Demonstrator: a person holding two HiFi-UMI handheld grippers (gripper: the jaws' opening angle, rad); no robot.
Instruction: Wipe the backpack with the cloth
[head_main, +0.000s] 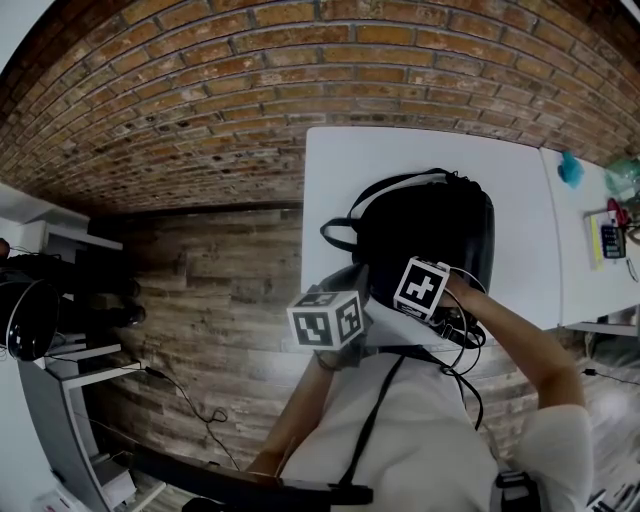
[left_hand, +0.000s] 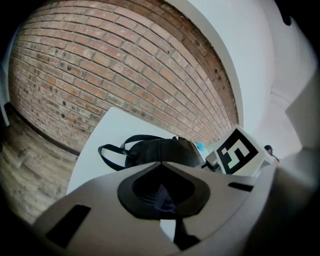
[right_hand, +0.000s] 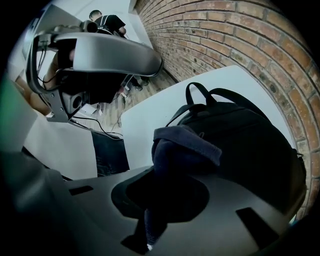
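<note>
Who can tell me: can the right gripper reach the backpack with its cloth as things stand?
Probably yes. The right gripper is shut on the cloth, which bunches right beside the backpack on the white table, and nothing shows between them; whether they touch is unclear.

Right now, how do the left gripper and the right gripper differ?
The right gripper has its jaws shut on the dark cloth; the left gripper has its jaws together with nothing between them. The right gripper is over the near end of the black backpack; the left gripper is beside it, at the near corner of the white table. Both point toward the backpack.
</note>
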